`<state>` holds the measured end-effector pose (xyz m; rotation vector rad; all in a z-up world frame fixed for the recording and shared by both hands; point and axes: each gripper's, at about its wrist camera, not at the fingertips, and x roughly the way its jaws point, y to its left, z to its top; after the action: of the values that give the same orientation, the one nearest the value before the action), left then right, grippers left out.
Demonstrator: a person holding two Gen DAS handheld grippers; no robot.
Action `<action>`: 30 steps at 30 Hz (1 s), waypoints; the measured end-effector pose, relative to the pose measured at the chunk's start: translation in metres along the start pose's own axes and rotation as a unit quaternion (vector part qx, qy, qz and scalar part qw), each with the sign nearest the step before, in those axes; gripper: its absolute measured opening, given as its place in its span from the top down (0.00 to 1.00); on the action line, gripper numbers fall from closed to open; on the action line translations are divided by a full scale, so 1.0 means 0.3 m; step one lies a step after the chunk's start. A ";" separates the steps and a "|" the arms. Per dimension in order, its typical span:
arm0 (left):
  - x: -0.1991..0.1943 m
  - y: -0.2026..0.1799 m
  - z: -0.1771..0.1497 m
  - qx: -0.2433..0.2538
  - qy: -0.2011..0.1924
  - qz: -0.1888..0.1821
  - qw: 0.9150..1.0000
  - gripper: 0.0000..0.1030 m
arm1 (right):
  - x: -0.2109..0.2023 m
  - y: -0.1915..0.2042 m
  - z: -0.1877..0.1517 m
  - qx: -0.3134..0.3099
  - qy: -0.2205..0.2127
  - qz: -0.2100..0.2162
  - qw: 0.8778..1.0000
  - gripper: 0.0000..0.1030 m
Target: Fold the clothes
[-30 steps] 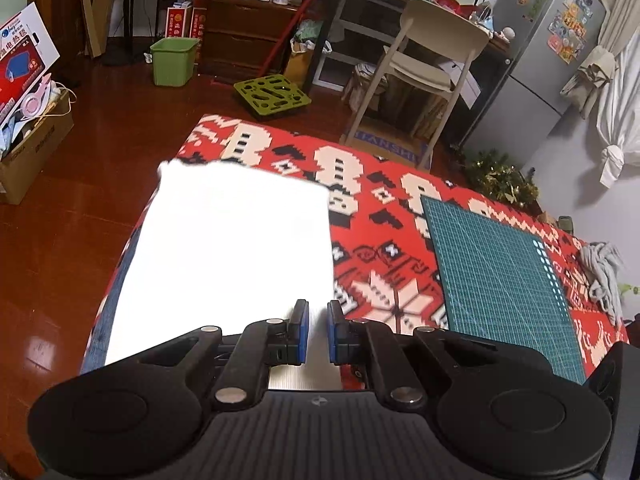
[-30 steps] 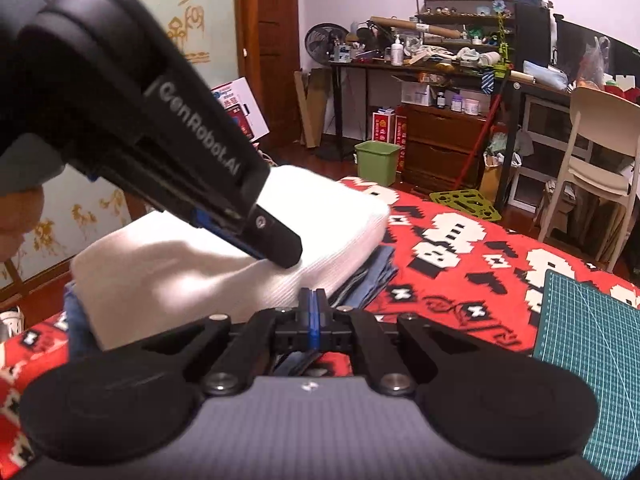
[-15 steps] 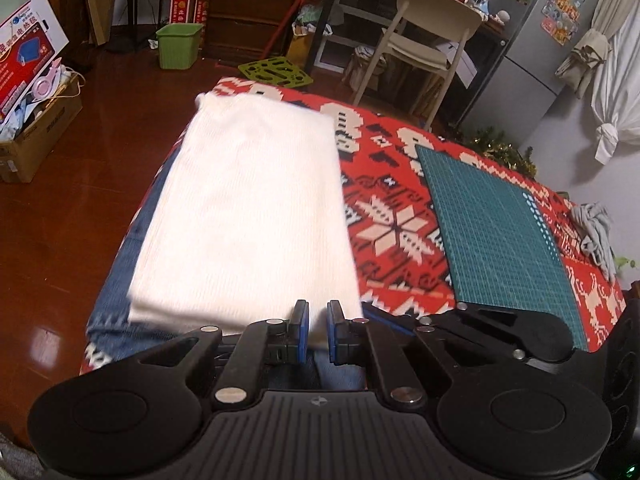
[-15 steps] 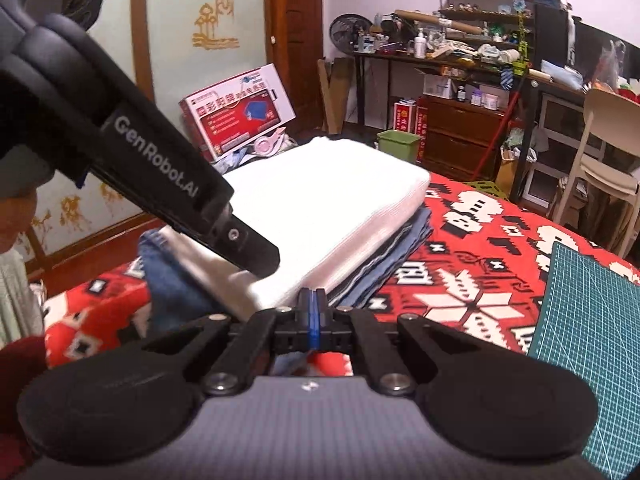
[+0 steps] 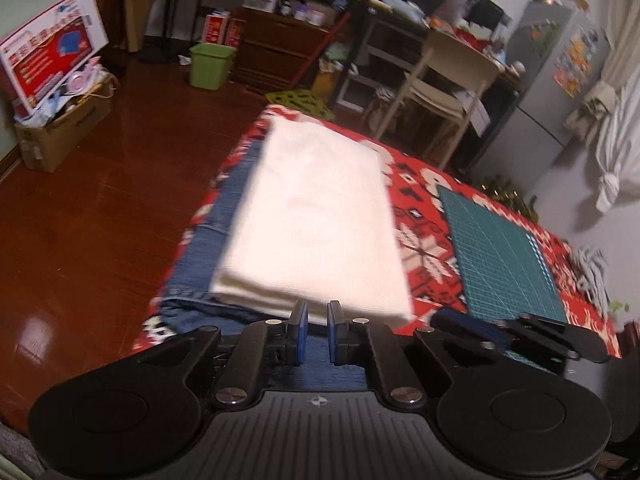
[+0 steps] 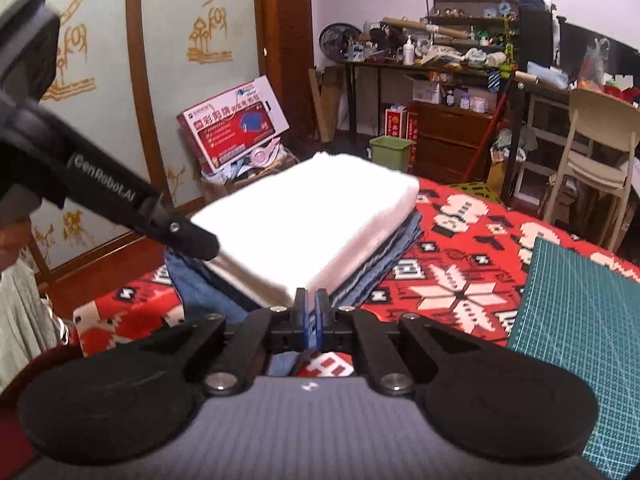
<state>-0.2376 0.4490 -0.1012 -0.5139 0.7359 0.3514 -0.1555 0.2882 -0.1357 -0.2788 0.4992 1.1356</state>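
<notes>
A folded white garment (image 5: 316, 216) lies on top of folded blue jeans (image 5: 200, 256) at the left end of the red patterned table cover (image 5: 424, 248). In the right wrist view the white garment (image 6: 312, 224) caps the denim stack (image 6: 384, 264). My left gripper (image 5: 317, 330) hovers just short of the stack's near edge, its blue pads a narrow gap apart with nothing between them. My right gripper (image 6: 311, 314) has its pads together and holds nothing. The left gripper's finger (image 6: 188, 236) shows above the stack's near left corner, not touching it.
A green cutting mat (image 5: 500, 240) lies to the right of the stack. A grey garment (image 5: 588, 268) is bunched at the table's far right. A white chair (image 5: 440, 88) stands beyond the table, and a green bin (image 5: 210, 65) and cardboard box (image 5: 60, 128) sit on the wooden floor.
Both grippers have drawn back and up from the stack, so the white garment now sits farther away. The left gripper's finger has moved off the garment toward the left.
</notes>
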 end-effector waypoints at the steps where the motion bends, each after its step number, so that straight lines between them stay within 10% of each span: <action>1: -0.006 0.019 -0.002 -0.006 -0.006 0.004 1.000 0.91 | -0.005 0.003 0.006 0.000 -0.001 0.000 1.000 0.96; 14: 0.024 0.190 0.007 -0.086 -0.061 -0.047 0.993 0.72 | 0.035 0.062 0.072 -0.039 0.010 -0.009 0.999 0.92; 30: 0.078 0.241 -0.010 -0.115 -0.088 -0.076 0.987 0.93 | 0.119 0.087 0.151 -0.019 0.006 -0.017 1.000 0.88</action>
<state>-0.2575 0.5095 -0.1428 -0.7439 0.4844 0.3360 -0.1569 0.3477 -0.1141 -0.3266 0.4825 1.1128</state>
